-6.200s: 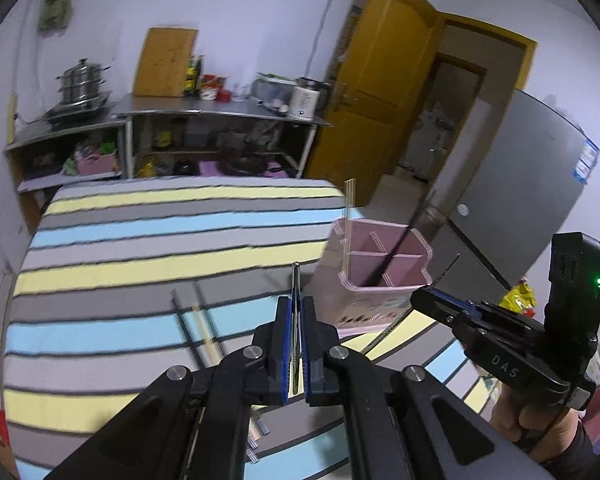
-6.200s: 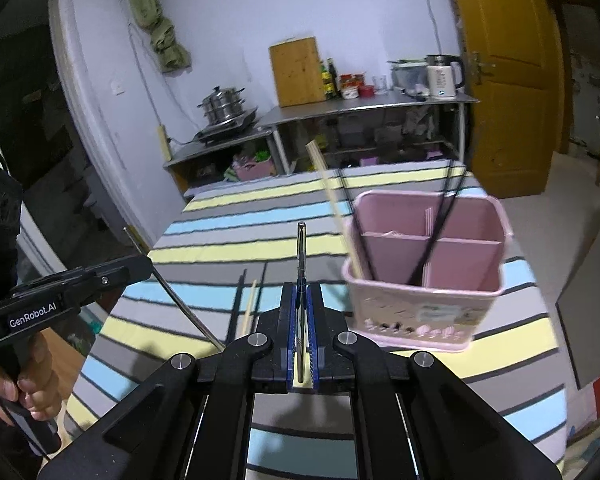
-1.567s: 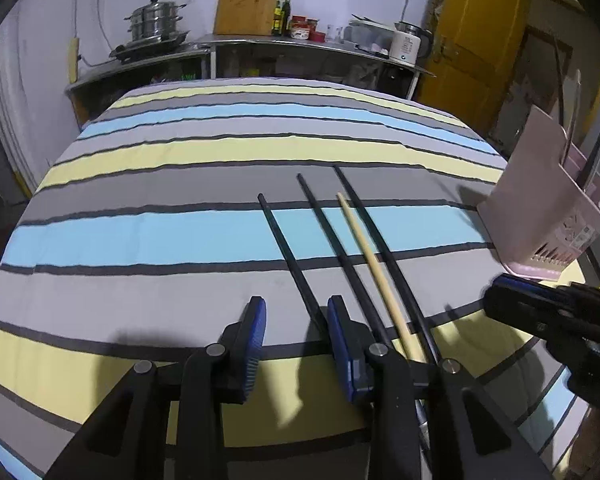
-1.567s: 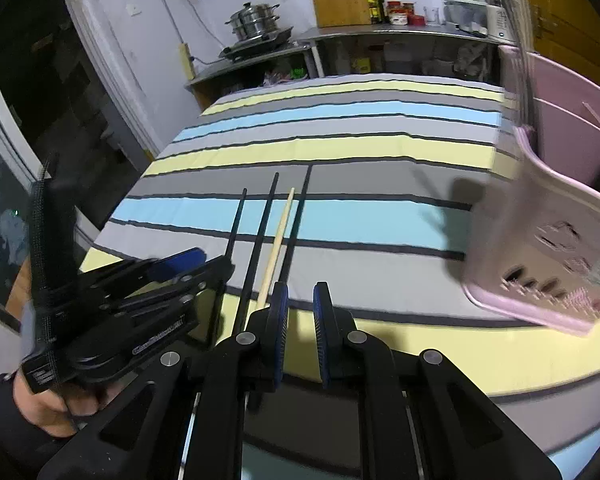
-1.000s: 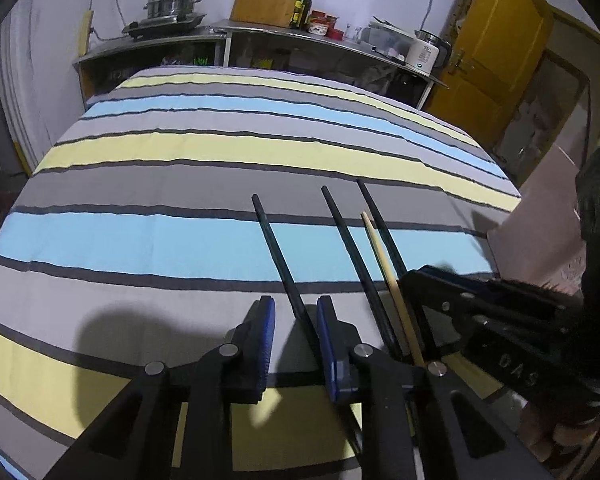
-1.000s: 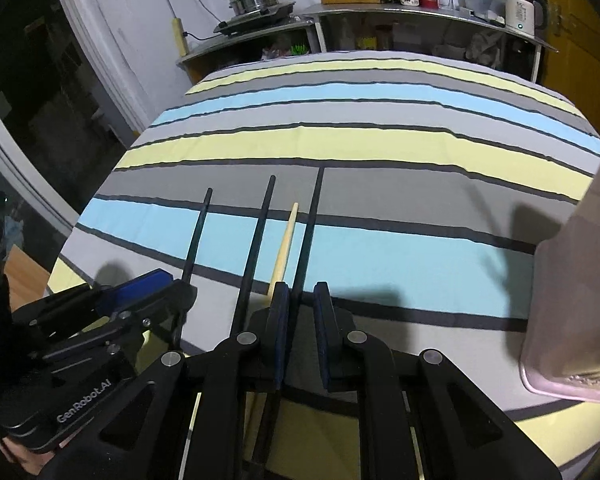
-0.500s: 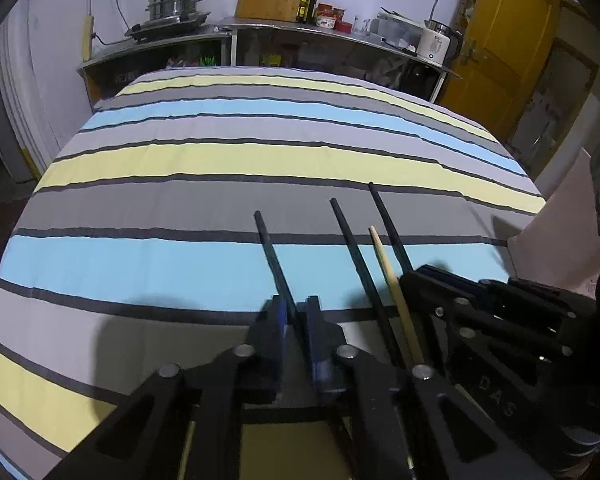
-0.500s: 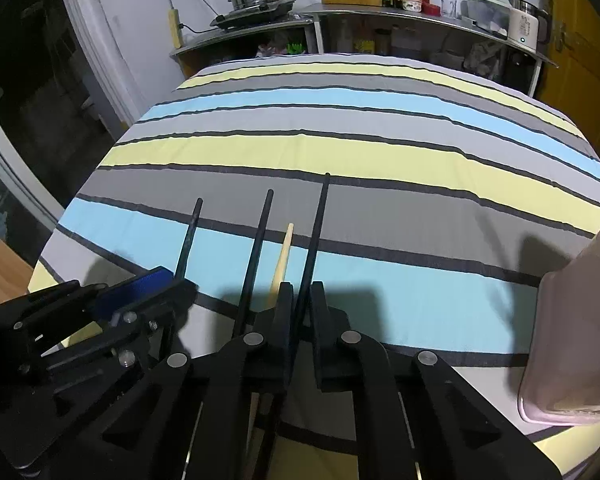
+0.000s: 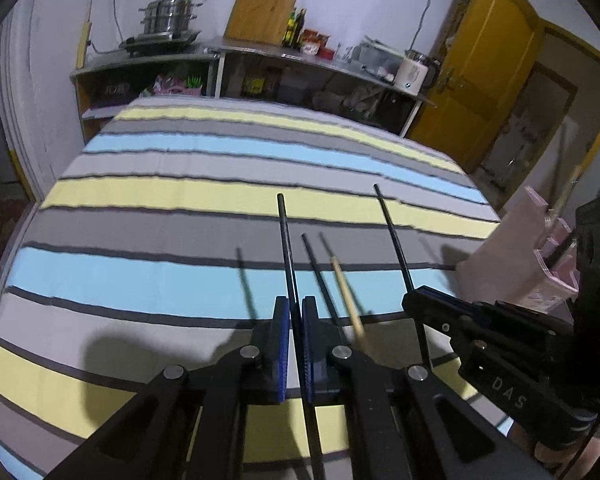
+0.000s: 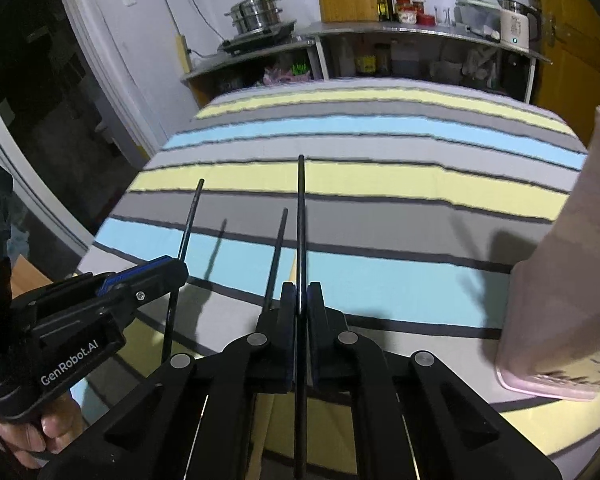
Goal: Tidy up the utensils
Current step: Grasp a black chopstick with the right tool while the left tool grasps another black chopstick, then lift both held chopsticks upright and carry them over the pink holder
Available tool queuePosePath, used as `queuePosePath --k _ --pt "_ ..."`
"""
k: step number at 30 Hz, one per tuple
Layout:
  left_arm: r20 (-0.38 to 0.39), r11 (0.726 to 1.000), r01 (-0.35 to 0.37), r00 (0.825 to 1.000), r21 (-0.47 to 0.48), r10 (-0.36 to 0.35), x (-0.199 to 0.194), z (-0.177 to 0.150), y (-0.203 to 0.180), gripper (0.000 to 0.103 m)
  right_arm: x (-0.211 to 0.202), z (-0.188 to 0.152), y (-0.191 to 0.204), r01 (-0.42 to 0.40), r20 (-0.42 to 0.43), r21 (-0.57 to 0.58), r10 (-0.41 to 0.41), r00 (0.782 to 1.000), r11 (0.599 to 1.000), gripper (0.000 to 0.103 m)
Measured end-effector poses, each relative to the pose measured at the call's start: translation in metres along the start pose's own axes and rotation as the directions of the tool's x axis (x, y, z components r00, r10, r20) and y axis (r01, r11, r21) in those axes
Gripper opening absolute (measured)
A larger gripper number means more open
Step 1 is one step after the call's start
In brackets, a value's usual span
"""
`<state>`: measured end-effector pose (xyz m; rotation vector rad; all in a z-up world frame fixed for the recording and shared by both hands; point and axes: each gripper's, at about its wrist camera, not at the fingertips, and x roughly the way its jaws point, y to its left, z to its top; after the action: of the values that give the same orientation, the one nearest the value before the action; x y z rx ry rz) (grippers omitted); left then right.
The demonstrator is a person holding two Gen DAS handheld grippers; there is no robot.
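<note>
Bed: a striped cover over a soft surface carries everything; a judgement from that softness is that thin sticks can sink in slightly, so a pinch from above suits better than a scoop.
Holder: a pink compartment box stands at the bed's right edge, with a few sticks already upright in it in the left view; it looks light and could tip if knocked.
Left tool: pads narrow and clamped on a black chopstick, which juts forward and up, its tip clear of the cover.
Right tool: pads likewise pinched on another black chopstick, the right stick, held near its back end and pointing toward the bed's far edge.
Pose: both tools sit low over the near edge, side by side, angled forward and nearly parallel.
Loose sticks: one black stick and a wooden stick lie on the cover between the two tools.
Handling: the sticks look stiff, light and smooth, so likely to swivel in a single-point pinch; a grip nearer mid-length would probably steady them for dropping into a compartment.
</note>
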<state>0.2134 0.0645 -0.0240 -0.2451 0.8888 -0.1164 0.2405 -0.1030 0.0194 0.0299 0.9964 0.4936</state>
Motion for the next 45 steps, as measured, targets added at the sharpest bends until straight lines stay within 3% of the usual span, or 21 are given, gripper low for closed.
queuePosePath --k 14,25,35,45 --pt "0.116 0.995 0.058 0.991 0.085 -0.067 -0.08 0.011 -0.032 0.005 -0.075 0.003 0.01 -0.029 0.142 -0.005 0.029 0.989 1.0 0.006" --pt "0.147 0.988 0.093 0.983 0.124 -0.111 -0.113 0.011 -0.054 0.005 -0.121 -0.001 0.005 -0.028 0.221 0.013 0.025 0.975 1.0 0.006" --pt "0.145 0.978 0.138 0.976 0.158 -0.162 -0.126 0.01 -0.079 0.005 -0.148 -0.014 -0.009 -0.024 0.258 0.056 0.009 0.966 0.998 0.006" --pt "0.068 0.962 0.189 0.976 0.198 -0.206 -0.106 -0.007 -0.109 0.005 -0.163 -0.034 -0.029 0.0 0.262 0.109 -0.029 0.965 0.994 0.006"
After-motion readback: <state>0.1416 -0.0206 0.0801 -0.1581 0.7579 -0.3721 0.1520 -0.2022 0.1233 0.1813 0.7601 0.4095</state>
